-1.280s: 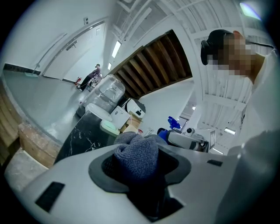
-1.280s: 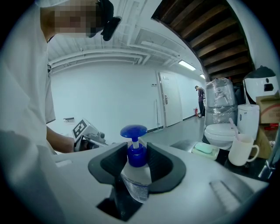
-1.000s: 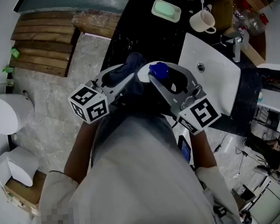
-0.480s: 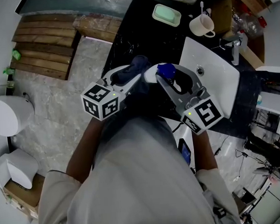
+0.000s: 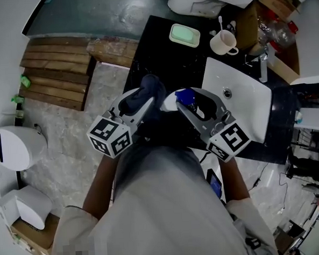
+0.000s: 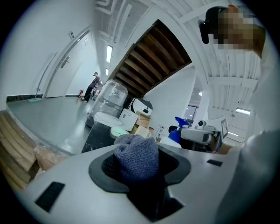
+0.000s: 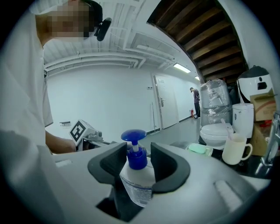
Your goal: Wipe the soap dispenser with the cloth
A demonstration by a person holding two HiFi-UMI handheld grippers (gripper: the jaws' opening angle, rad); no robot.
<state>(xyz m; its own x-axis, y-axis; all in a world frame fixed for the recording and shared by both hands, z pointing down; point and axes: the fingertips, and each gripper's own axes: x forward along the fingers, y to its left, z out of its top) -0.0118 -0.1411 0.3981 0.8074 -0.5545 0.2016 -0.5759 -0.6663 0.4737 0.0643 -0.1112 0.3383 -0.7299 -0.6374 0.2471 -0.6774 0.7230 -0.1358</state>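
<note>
Left claw (image 6: pixel 140 164) pinches bunched grey-blue knit cloth (image 6: pixel 135 151); right claw (image 7: pixel 138 159) grips clear blue-pump soap dispenser (image 7: pixel 135 186) — rub firmly all round.

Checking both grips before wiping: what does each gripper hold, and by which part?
The left gripper clamps the bunched cloth by its lower part; the right gripper grips the soap dispenser at its neck and shoulder.

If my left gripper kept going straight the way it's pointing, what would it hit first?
Probably the green soap dish on the black counter: the left gripper, shut on the cloth, aims that way. Height is unclear, so it might pass above.
</note>
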